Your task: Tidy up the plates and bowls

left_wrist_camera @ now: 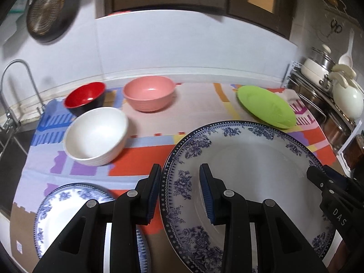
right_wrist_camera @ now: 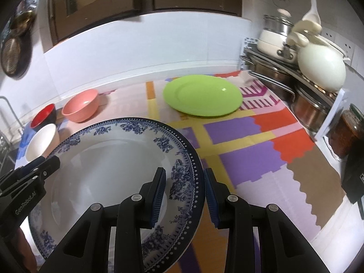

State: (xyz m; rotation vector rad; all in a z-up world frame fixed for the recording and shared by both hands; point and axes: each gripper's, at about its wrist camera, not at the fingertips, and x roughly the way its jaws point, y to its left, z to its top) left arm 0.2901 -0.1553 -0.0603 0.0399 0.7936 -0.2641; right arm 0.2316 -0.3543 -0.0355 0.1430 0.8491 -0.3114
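A large blue-and-white floral plate (left_wrist_camera: 250, 159) hangs above the colourful mat, carried between both grippers. My left gripper (left_wrist_camera: 180, 173) is shut on its left rim, and my right gripper (right_wrist_camera: 184, 175) is shut on the right rim of the same plate (right_wrist_camera: 109, 154). Each gripper shows in the other's view, the right gripper (left_wrist_camera: 318, 177) and the left gripper (right_wrist_camera: 50, 161). A second blue-and-white plate (left_wrist_camera: 68, 204) lies on the mat below my left gripper. Further back stand a white bowl (left_wrist_camera: 95, 134), a red bowl (left_wrist_camera: 85, 96), a pink bowl (left_wrist_camera: 149, 93) and a green plate (left_wrist_camera: 266, 105).
A tap (left_wrist_camera: 16, 86) and sink edge are at the far left. A metal rack with pots and a white kettle (right_wrist_camera: 320, 66) fills the right corner, with a jar (right_wrist_camera: 348, 132) in front. A pan (left_wrist_camera: 46, 11) hangs on the wall.
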